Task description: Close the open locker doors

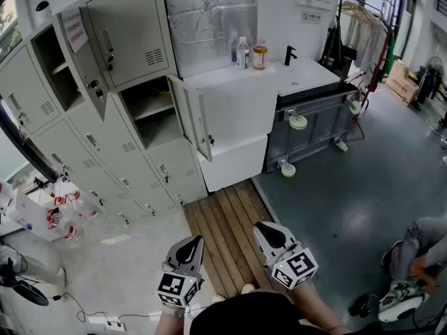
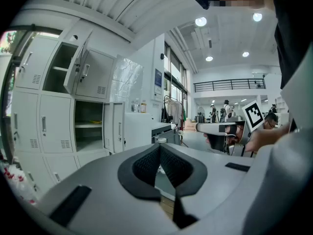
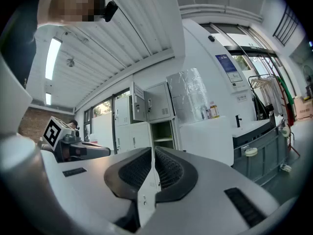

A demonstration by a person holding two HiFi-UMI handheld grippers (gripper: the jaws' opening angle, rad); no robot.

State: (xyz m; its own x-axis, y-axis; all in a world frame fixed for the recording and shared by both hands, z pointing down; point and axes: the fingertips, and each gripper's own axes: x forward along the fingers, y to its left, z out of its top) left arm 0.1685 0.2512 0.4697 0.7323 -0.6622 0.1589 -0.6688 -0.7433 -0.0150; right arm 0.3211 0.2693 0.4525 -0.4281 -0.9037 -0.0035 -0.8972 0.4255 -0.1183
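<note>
A bank of pale grey lockers (image 1: 105, 138) fills the left of the head view. Two doors stand open: an upper door (image 1: 87, 61) beside its shelved compartment (image 1: 56, 65), and a lower door (image 1: 192, 117) swung out from a compartment (image 1: 150, 110). Both grippers are held low and well short of the lockers, empty. My left gripper (image 1: 192, 243) and right gripper (image 1: 262, 227) are shut, pads meeting at the tips. The left gripper view shows its gripper (image 2: 159, 148), with the upper door (image 2: 80, 72) and lower door (image 2: 117, 129) ahead. Past the right gripper (image 3: 153, 151) stands the lower compartment (image 3: 164, 133).
A white counter (image 1: 244, 96) with bottles (image 1: 250, 53) stands right of the lockers, then a grey wheeled cabinet (image 1: 314, 128) and a clothes rack (image 1: 363, 26). I stand on a wooden slat platform (image 1: 223, 225). A bottle crate (image 1: 49, 215) sits left; a person (image 1: 419, 257) crouches right.
</note>
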